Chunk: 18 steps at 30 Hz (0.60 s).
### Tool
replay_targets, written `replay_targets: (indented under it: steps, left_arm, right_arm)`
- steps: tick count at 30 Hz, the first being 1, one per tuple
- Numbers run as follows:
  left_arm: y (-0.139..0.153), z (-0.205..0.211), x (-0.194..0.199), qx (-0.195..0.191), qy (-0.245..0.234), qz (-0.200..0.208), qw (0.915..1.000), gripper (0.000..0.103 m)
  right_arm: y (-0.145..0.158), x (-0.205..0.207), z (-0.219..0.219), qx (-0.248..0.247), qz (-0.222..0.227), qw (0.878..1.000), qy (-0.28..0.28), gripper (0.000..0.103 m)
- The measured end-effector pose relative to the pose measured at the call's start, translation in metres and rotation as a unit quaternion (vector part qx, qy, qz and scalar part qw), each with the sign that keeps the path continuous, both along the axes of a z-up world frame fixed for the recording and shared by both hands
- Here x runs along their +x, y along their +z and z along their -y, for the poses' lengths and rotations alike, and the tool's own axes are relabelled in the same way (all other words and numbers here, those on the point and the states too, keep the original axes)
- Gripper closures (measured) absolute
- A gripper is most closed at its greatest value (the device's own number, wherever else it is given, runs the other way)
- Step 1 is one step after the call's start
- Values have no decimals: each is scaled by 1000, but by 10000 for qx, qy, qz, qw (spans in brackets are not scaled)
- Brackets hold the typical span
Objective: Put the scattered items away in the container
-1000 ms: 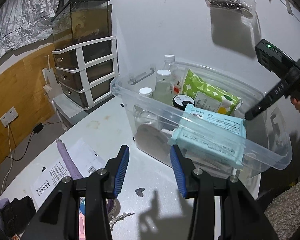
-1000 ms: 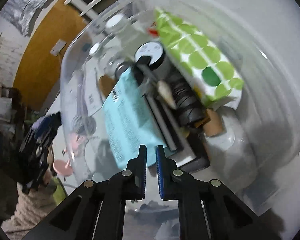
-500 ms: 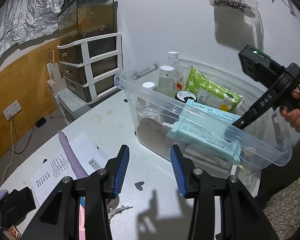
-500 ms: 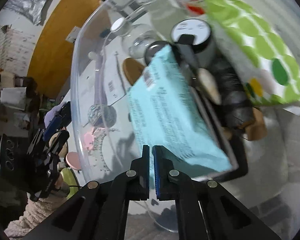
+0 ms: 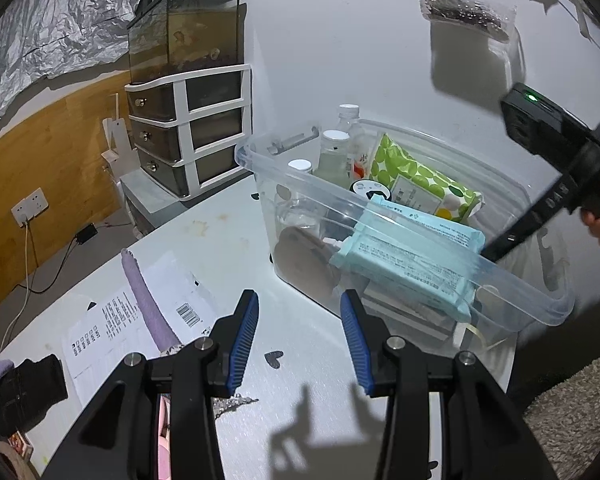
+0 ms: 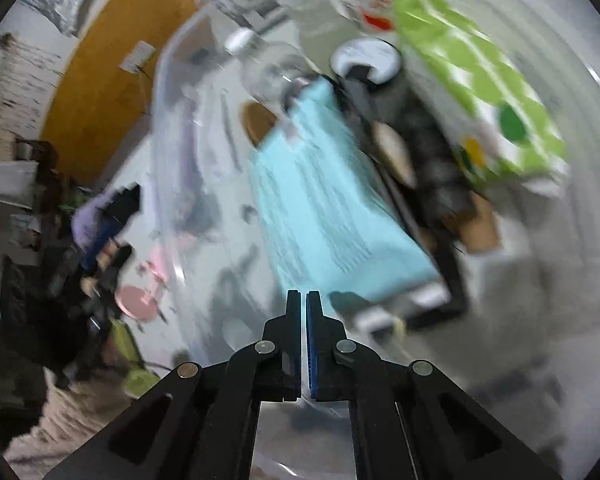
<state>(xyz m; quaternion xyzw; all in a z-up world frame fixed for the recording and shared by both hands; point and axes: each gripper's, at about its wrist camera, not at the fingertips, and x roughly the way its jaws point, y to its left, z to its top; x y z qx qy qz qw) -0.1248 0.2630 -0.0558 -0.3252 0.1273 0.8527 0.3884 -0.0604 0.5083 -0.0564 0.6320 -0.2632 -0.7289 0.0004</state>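
Note:
A clear plastic container (image 5: 420, 220) stands on the white table (image 5: 220, 248). It holds a light blue wipes pack (image 5: 404, 256), a green-dotted pack (image 5: 416, 176), bottles (image 5: 332, 152) and a round black-and-white jar (image 5: 370, 191). My left gripper (image 5: 298, 336) is open and empty above the table, in front of the container. My right gripper (image 6: 304, 308) is shut with nothing between its jaws, inside the container near the blue pack's end (image 6: 332, 208); it also shows in the left wrist view (image 5: 496, 248).
A purple strip (image 5: 146, 300) lies on printed papers (image 5: 112, 328) at the left. A small drawer unit (image 5: 188, 128) with a dark tank on top stands at the back. A pink item (image 6: 138, 300) lies on the table beside the container.
My right gripper has closed fully and shifted within the container by the blue pack. The left gripper has backed off slightly and stays open.

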Motion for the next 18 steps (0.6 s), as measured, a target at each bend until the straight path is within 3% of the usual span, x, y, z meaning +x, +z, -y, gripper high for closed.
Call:
replay_targets:
  steps: [3,13,14,16,18]
  left_arm:
    - [-2,-1,3,32,28,35,10000,61]
    - [-1,-3,15,97,157,97,9998,60]
    - [-1,-2,17,100,178,102,9997,57]
    - [0,1,20,129,256,84,9996,39]
    - [2,4,22,176,304,95,9993,38]
  right_arm:
    - [-10,5,-6,322,204,9993,-22,100]
    - [-35,-17,2,379,125,9992,0,100]
    - [-35,-18,2,395,130,9991,8,100]
    - [-33,-15,2,355,141,9993,-28,100]
    - [-31,-8,0,308,141,9994,-94,100]
